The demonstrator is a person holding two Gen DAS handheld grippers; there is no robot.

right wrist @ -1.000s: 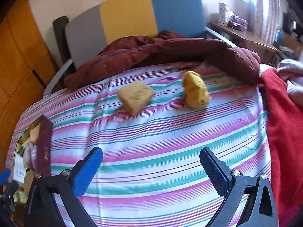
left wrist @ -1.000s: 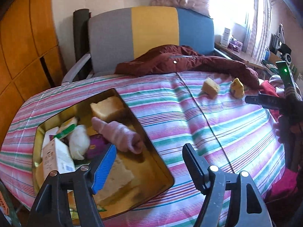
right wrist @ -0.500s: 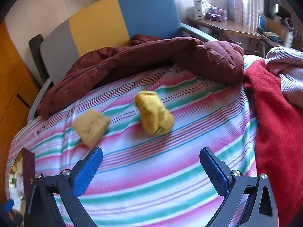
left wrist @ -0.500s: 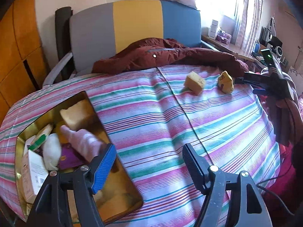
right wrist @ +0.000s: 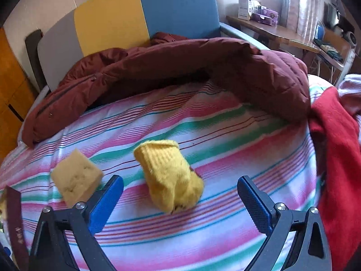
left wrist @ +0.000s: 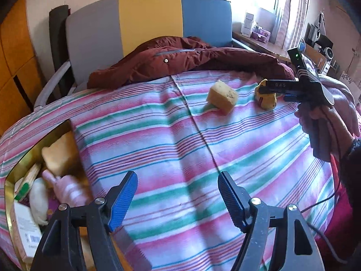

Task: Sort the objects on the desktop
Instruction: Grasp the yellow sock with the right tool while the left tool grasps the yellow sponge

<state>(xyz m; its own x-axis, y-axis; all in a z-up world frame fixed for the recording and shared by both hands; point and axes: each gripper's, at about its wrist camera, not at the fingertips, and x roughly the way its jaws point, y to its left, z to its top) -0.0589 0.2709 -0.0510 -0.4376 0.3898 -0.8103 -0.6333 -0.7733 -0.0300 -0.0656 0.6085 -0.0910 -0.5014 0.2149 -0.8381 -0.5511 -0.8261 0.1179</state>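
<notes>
A rolled yellow sock (right wrist: 171,176) lies on the striped cloth, just ahead of and between the open fingers of my right gripper (right wrist: 180,194). A yellow sponge block (right wrist: 75,177) lies to its left. In the left wrist view the sponge (left wrist: 222,96) and sock (left wrist: 266,98) lie far right, with the right gripper (left wrist: 279,90) over the sock. My left gripper (left wrist: 178,194) is open and empty above the cloth. A gold tin tray (left wrist: 11,176) at the left holds a sponge (left wrist: 59,155), a pink sock (left wrist: 67,187), a white box (left wrist: 26,225) and other items.
A maroon jacket (right wrist: 180,67) lies across the back of the table against a grey, yellow and blue chair (left wrist: 146,22). Red clothing (right wrist: 334,158) is piled at the right edge. A dark booklet (right wrist: 14,221) stands at the left by the tray.
My right gripper has moved forward and closer to the yellow sock, which now sits between its fingers. My left gripper has swung right, away from the tray. Both stay open.
</notes>
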